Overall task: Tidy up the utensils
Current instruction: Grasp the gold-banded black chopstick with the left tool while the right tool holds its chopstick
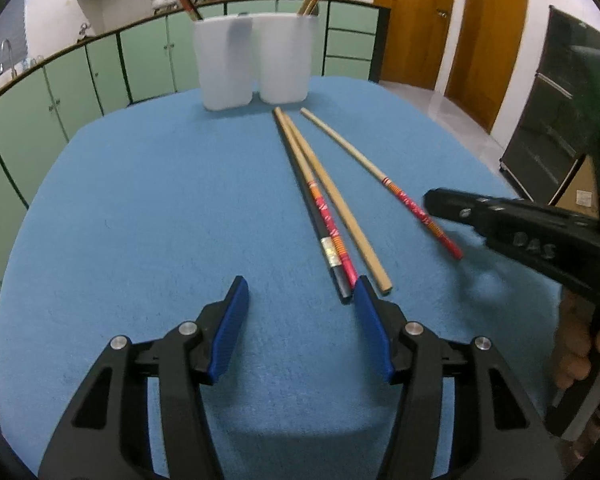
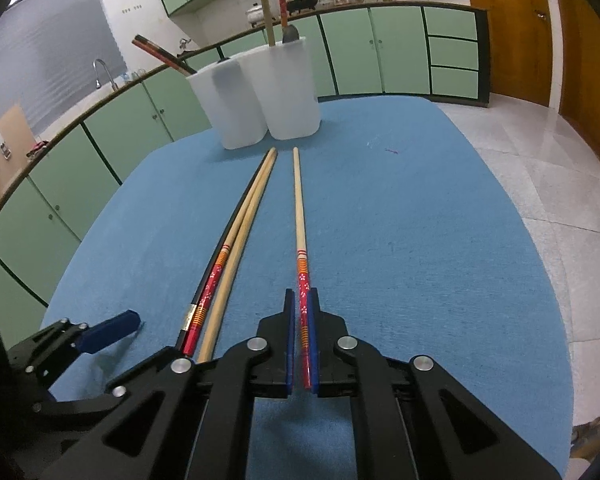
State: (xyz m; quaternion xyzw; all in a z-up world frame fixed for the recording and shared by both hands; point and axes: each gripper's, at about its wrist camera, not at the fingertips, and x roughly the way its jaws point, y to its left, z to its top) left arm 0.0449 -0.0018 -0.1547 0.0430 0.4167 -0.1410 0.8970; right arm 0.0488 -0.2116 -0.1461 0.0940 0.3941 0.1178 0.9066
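While my right fingers (image 2: 300, 344) clench the red patterned end of one chopstick (image 2: 299, 216), it reads as light, stiff and slippery, so gripping the end will let it swing. My left fingers (image 1: 300, 320) stand released beside three more chopsticks (image 1: 320, 208). At twelve o'clock wait two white holders (image 2: 260, 96). "DAS" is embossed on my right gripper.

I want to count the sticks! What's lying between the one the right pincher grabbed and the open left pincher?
Three chopsticks lie side by side on the blue cloth, between the grabbed chopstick and the left gripper; the right wrist view shows it.
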